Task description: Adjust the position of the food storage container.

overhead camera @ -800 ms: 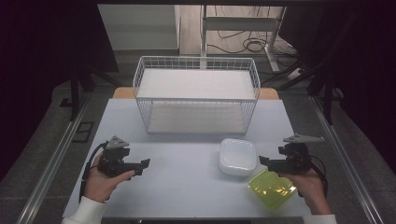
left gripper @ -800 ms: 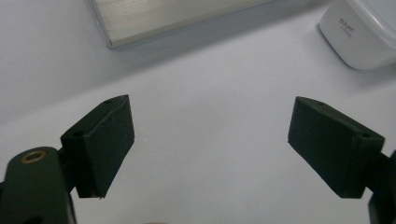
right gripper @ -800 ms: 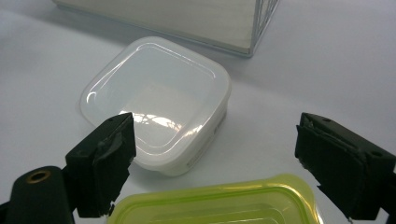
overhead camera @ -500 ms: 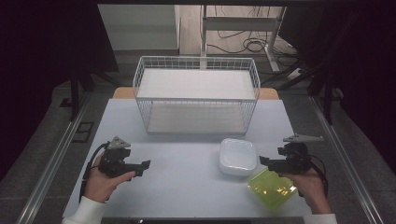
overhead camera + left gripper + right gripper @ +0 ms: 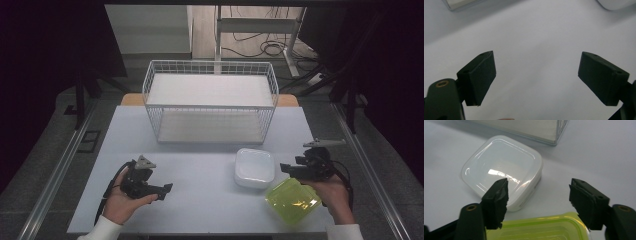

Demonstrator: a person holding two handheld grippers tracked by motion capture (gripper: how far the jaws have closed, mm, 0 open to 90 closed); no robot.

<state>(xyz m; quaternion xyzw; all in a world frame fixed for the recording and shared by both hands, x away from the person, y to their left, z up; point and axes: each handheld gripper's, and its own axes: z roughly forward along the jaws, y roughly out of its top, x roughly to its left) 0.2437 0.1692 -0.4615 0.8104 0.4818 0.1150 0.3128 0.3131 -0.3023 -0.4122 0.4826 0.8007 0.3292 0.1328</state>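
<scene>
1. I see a white wire basket [image 5: 210,102] with two flat white shelves standing at the far middle of the pale table [image 5: 200,165]; its near corner shows at the top of the right gripper view.
2. A white, rounded-square plastic container [image 5: 254,167] with a glossy lid sits right of centre, near the basket's front.
3. A translucent yellow-green lid [image 5: 292,201], also rounded-square and ribbed, lies just beside the container toward my right hand [image 5: 334,195].
4. My right gripper [image 5: 537,200] hovers over the green lid's edge, jaws spread wide and holding nothing; the white container lies just ahead between them.
5. My left gripper [image 5: 536,75] is held low over bare matte tabletop at the left, well apart from the containers, its blocky black jaws spread and pinching nothing.
6. My left hand [image 5: 122,200] holds that gripper, its cable looping beside my wrist.
</scene>
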